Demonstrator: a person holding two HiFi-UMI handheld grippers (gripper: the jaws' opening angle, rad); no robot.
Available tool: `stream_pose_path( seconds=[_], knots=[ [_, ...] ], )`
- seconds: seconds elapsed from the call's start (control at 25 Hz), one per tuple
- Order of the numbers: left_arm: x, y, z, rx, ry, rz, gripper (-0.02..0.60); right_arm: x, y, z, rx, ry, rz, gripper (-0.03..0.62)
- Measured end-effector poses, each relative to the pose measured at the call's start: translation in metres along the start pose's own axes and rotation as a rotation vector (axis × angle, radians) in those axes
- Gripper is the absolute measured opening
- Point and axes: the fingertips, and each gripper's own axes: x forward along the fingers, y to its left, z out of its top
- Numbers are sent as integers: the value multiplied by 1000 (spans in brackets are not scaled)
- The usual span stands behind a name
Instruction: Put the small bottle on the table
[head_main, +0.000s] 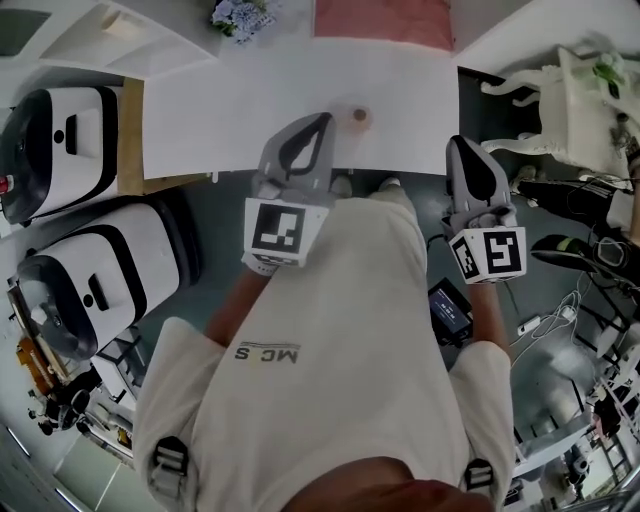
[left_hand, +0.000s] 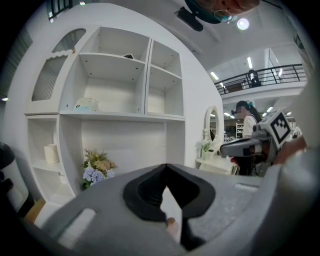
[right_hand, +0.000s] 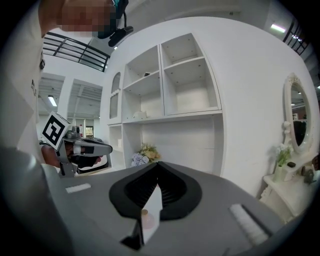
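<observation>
White worktop carries small bottle near front edge; left claw pressed together, empty, just beside it; right claw also pressed together, empty, by front right corner. Risk: stray nudge from left claw topples it off edge

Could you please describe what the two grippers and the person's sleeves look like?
Both the left gripper and the right gripper are smooth grey tapered shells with black pads inside. Each carries a white cube with black square markers. The person wears a cream short-sleeved shirt.
</observation>
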Motion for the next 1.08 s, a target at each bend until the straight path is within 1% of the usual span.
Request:
stream_pose_path(
  seconds=[0.24,0.48,0.72,0.88,1.08],
  knots=[
    [-14,2,-8,12,15,-14,0,-6,10,-5,22,-11,-39,-5],
    [-14,-1,-13,-4,26,-33,0,-9,20,-6,10,-8,-32,-5],
    [-19,-7,-12,4,19,-33,0,-13,23,-8,11,-10,-28,-5],
    [-24,-11,-18,12,29,-39,0,-19,24,-10,18,-10,-37,-5],
    [-34,-10,-20,-6,35,-41,0,-24,34,-11,21,1,-33,-5]
  ],
)
